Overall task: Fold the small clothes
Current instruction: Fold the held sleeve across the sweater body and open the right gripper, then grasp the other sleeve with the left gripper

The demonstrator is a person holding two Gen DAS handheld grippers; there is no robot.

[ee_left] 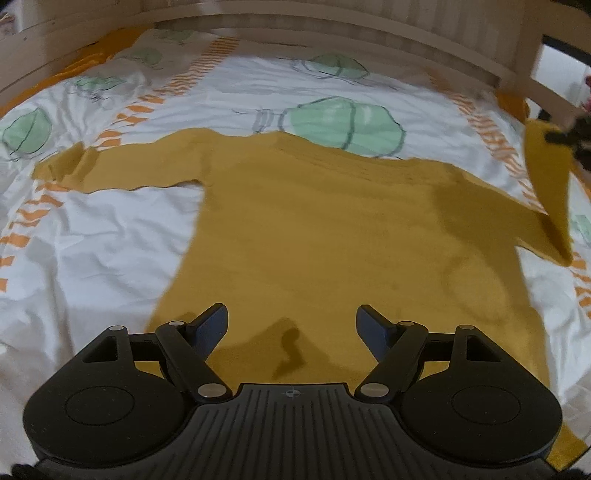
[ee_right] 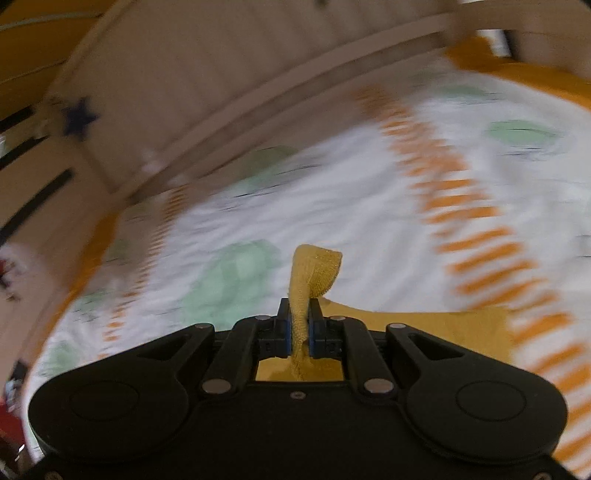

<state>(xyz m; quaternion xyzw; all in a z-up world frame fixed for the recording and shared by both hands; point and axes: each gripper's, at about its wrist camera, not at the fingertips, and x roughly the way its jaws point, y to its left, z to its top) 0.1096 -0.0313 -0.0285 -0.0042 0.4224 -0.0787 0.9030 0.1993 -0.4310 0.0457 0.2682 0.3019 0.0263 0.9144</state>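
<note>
A wooden bed frame [ee_left: 332, 33] with pale slats is curving around the far side of the scene, and a rumpled white cover [ee_left: 92, 240] printed with green blobs and orange dashes is lying across the mattress. On that cover a mustard sweater [ee_left: 332, 236] is lying spread flat, its body running from near to far and filling the middle of the left wrist view. The knit is looking soft and fine, with ribbed rows across the shoulders. Its left sleeve [ee_left: 122, 166] is stretching flat out to the left, the cuff slightly bunched. Its right sleeve [ee_left: 550, 177] is hanging lifted off the cover at the far right, tapering upward. The left gripper [ee_left: 291, 325] is hovering over the near hem with its fingers spread wide, gripping nothing. The right gripper [ee_right: 299, 328] is pinching the right sleeve's cuff [ee_right: 314, 273] between its pressed-together blue pads, the knit end flopping over above them.
</note>
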